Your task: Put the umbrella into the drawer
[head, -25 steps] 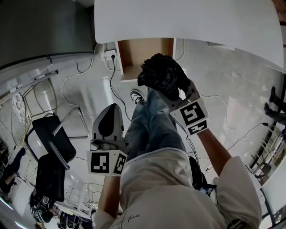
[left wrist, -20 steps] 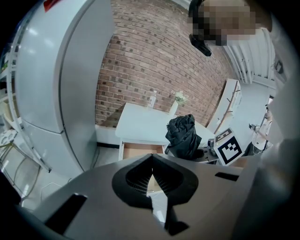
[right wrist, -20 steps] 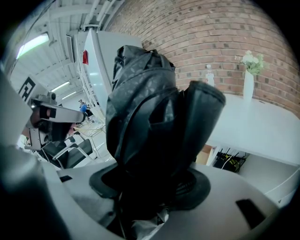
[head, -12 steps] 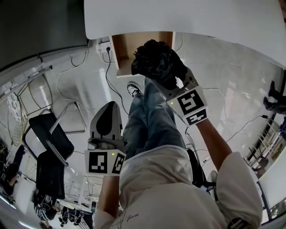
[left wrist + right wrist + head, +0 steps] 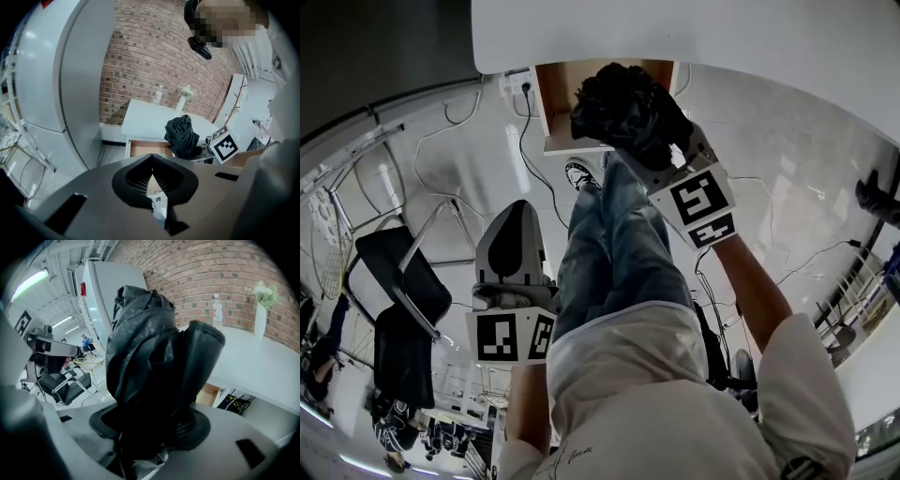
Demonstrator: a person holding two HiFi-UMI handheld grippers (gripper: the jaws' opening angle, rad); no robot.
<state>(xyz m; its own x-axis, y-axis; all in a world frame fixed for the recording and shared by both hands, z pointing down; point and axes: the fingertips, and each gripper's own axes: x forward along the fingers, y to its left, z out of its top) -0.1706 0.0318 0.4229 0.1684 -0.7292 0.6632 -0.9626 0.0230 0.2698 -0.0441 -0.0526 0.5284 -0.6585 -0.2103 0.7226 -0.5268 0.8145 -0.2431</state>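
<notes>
The folded black umbrella [image 5: 626,108] is held up by my right gripper [image 5: 661,164], whose jaws are shut on its lower part. In the right gripper view the umbrella [image 5: 157,366] fills the middle and hides the jaw tips. It hangs over the front of the open wooden drawer [image 5: 562,94] under the white table [image 5: 694,33]. My left gripper [image 5: 514,248] hangs low at the left, shut with nothing in it, well away from the drawer. In the left gripper view the drawer [image 5: 147,149] and umbrella [image 5: 183,136] lie ahead.
A black chair [image 5: 403,291] stands at the left. Cables [image 5: 530,178] run over the pale floor by a wall socket. The person's legs in jeans [image 5: 614,244] sit between the grippers. A bottle [image 5: 217,310] and a vase of flowers [image 5: 261,305] stand on the table.
My right gripper has carried the umbrella up and a little left, further over the open drawer. The left gripper has stayed low at the left.
</notes>
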